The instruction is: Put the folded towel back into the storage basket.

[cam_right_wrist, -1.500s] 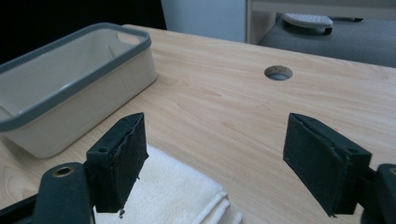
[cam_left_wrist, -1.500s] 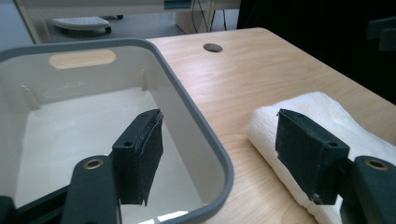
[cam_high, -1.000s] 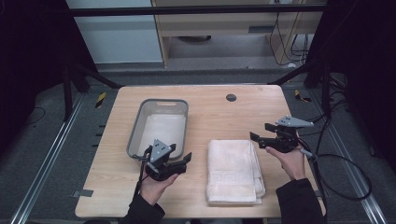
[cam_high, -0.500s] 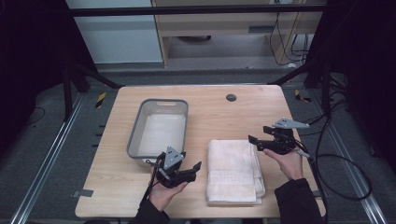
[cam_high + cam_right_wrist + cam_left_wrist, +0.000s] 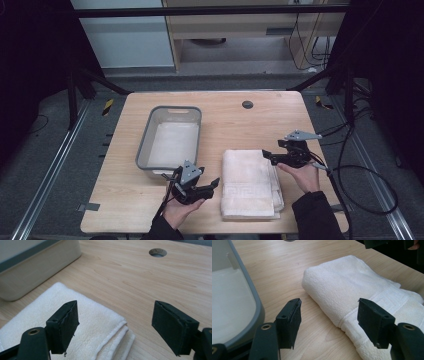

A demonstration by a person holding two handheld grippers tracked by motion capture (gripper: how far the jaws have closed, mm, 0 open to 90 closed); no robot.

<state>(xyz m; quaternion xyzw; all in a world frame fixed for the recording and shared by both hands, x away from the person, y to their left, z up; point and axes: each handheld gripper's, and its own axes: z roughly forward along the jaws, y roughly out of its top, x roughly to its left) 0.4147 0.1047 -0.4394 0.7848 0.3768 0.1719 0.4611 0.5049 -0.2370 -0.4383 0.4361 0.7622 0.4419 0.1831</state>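
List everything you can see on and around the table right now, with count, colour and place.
folded terry-cloth towel: one, white, near-right part of the table, between the two claws.
rectangular plastic tub: one, grey with a pale inside, left of the towel.
round cable hole: one, dark, far middle of the tabletop.
wooden table: one, light wood grain, centre of the high view.
metal floor rails: two, grey, one on each side of the table.
cabinet: one, beige, behind the table.
left claw: one, black, jaws open, at the towel's left edge, not touching it; jaws have just been closing a little.
right claw: one, black, jaws open, at the towel's far right corner.
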